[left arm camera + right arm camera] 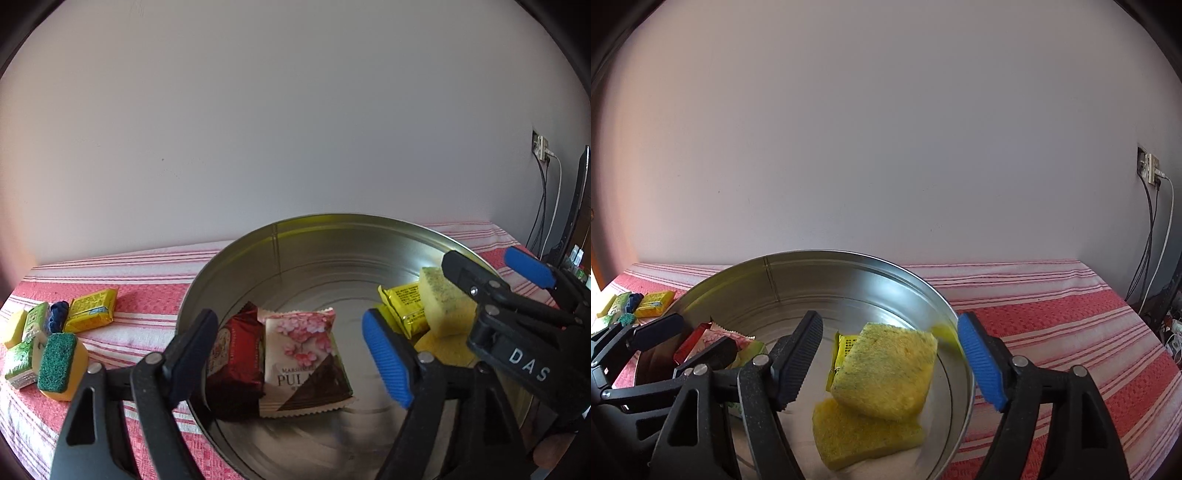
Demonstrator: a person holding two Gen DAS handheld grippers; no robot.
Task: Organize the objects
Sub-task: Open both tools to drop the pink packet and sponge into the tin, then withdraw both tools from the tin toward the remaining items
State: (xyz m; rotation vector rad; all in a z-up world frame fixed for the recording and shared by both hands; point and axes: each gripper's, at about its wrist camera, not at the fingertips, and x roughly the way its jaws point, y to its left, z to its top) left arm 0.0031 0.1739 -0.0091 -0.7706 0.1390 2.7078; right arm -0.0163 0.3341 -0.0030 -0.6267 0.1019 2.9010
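Observation:
A round metal tin stands on the red striped cloth. In it lie a pink flower snack packet, a dark red packet, a yellow packet and two yellow sponges, one stacked on the other. My left gripper is open and empty over the packets. My right gripper is open and empty over the top sponge. It also shows at the right of the left wrist view.
Left of the tin on the cloth lie a yellow packet, green packets, a blue item and a green-topped yellow sponge. A wall socket with cables is at the right. Striped cloth extends right of the tin.

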